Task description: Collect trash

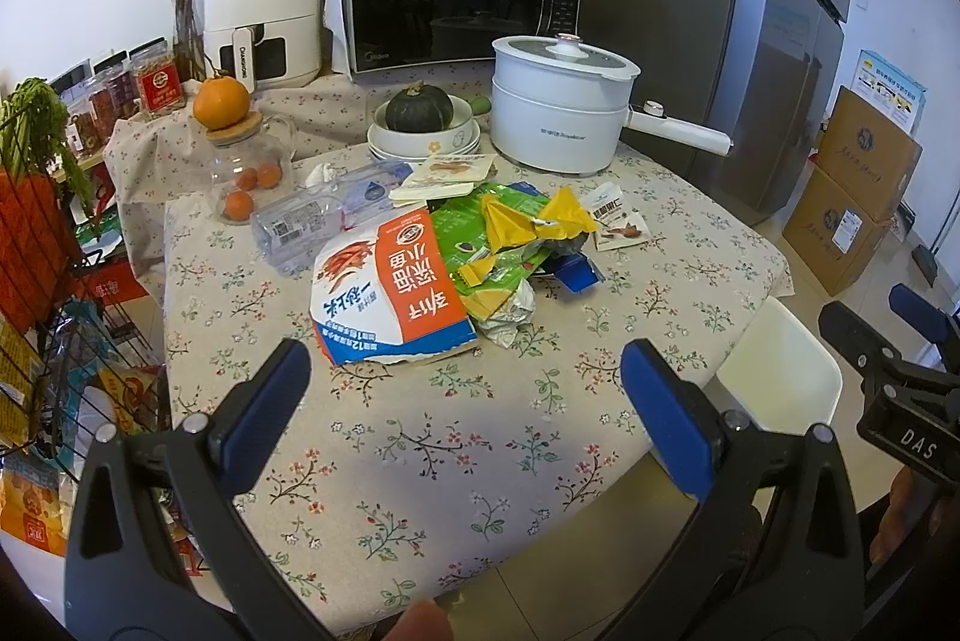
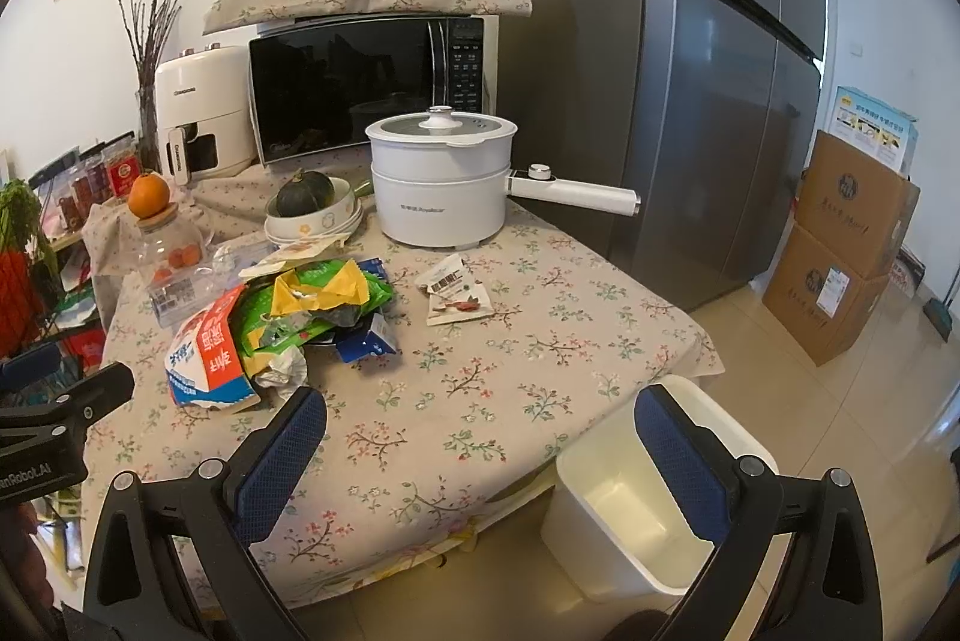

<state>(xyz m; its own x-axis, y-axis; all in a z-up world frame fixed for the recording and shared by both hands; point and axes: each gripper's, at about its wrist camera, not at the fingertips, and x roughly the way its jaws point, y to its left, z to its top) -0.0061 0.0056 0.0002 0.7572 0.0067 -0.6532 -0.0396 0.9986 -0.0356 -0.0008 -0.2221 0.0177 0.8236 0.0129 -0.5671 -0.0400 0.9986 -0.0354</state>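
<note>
Floral tablecloth [image 1: 420,437] bears heaped wrappers [image 1: 456,251]; each hand-held gripper, left [image 1: 465,371] and right [image 2: 480,422], gapes wide, empty.

Your left gripper [image 1: 465,371]: black plastic frame, two broad fingers faced with blue mesh-textured pads [image 1: 264,416], a silver screw head behind each pad and another further out on each arm. Your right gripper [image 2: 480,422]: same black frame, blue pads [image 2: 681,452], silver screws. White lettering "DAS" marks its side; "enRobot.AI" marks the left's.
</note>
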